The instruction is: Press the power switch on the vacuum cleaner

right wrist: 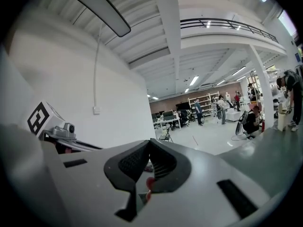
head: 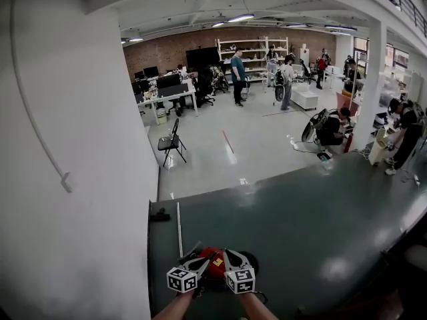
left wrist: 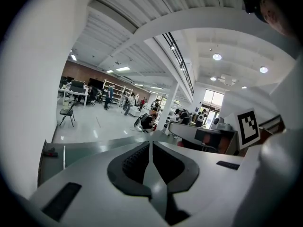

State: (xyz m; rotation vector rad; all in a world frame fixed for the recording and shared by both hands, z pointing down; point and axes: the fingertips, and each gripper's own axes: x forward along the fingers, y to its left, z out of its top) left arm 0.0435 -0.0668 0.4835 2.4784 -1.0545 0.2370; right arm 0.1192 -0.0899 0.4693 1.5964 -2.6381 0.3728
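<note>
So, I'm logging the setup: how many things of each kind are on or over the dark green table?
Red-and-black vacuum cleaner: 1
Thin white strip: 1
Small black object: 1
Handheld grippers: 2, left gripper and right gripper
Total: 5

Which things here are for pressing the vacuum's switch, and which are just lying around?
For the job: red vacuum cleaner, left gripper, right gripper, both shut.
Just lying about: small black object and thin white strip on the table, black folding chair on the floor.
</note>
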